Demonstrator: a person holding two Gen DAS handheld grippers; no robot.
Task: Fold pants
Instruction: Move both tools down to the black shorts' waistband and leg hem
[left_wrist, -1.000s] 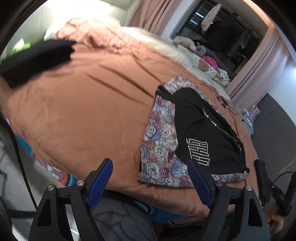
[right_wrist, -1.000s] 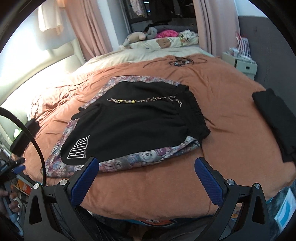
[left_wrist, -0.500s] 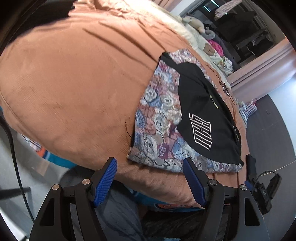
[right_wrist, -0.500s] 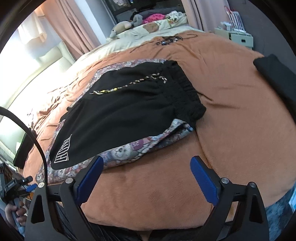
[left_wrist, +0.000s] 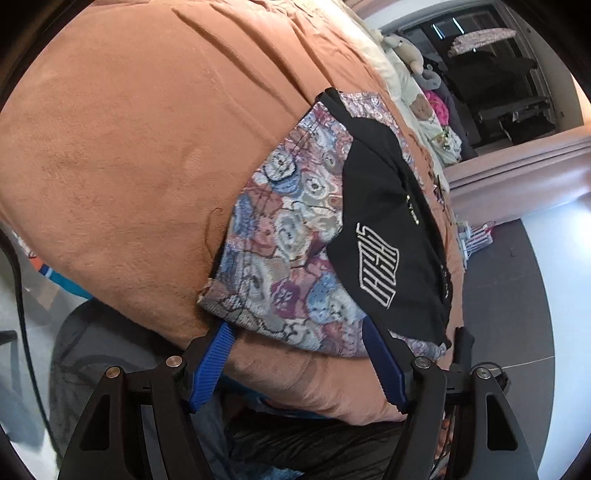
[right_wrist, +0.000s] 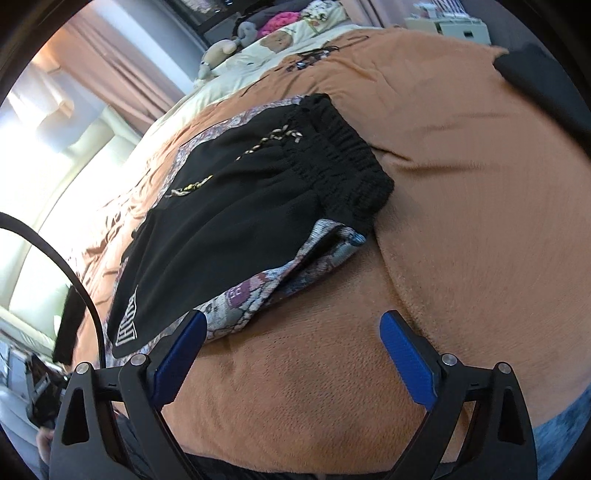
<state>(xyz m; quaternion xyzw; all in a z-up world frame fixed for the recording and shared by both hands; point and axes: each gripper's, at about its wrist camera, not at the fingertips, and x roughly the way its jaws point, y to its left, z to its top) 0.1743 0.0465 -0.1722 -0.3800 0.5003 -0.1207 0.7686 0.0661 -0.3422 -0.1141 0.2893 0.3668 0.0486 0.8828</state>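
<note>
Black shorts with a white logo (left_wrist: 384, 229) (right_wrist: 236, 214) lie flat on top of a patterned floral garment (left_wrist: 280, 240) (right_wrist: 255, 291) on the orange bedspread (left_wrist: 129, 129) (right_wrist: 461, 184). My left gripper (left_wrist: 297, 328) is open, its blue fingers at the near edge of the patterned garment by the leg hem. My right gripper (right_wrist: 291, 321) is open, just short of the patterned garment's near edge below the elastic waistband (right_wrist: 351, 162). Neither holds anything.
A dark folded garment (right_wrist: 546, 85) lies at the bed's right edge. Stuffed toys and pillows (right_wrist: 258, 40) (left_wrist: 417, 77) sit at the far end. Pink curtains (left_wrist: 517, 177) and a small white cabinet (right_wrist: 454, 22) stand beyond. The bed edge drops off just under both grippers.
Both grippers have moved forward and down toward the near edge of the stacked garments, still open. The clothes have not moved.
</note>
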